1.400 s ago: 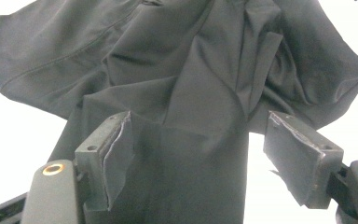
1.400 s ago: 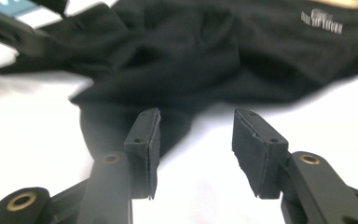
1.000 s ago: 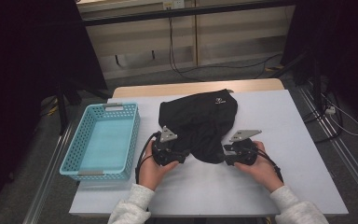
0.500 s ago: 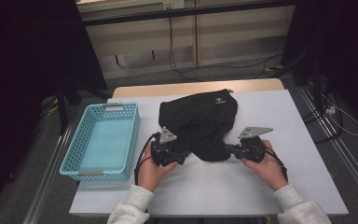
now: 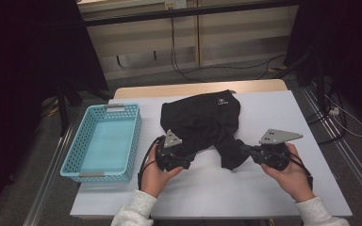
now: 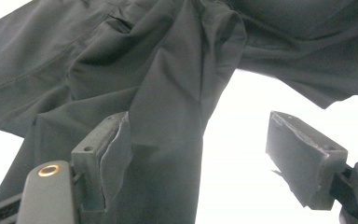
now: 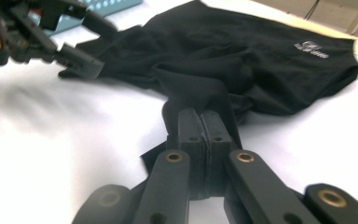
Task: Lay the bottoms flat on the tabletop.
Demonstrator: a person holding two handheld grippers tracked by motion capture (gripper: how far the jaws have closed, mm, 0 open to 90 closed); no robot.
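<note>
White table underneath, I am pinching the black garment's leg end in my right gripper, while my left gripper, jaws apart, is waiting beside the other leg.

You've got a white-topped table with a wood edge, grey floor with loose cables, beige wall panels behind, dark curtains both sides, dim light.

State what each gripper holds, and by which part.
The right gripper is shut on a lower corner of the black garment. The left gripper is open at the cloth, holding nothing.
</note>
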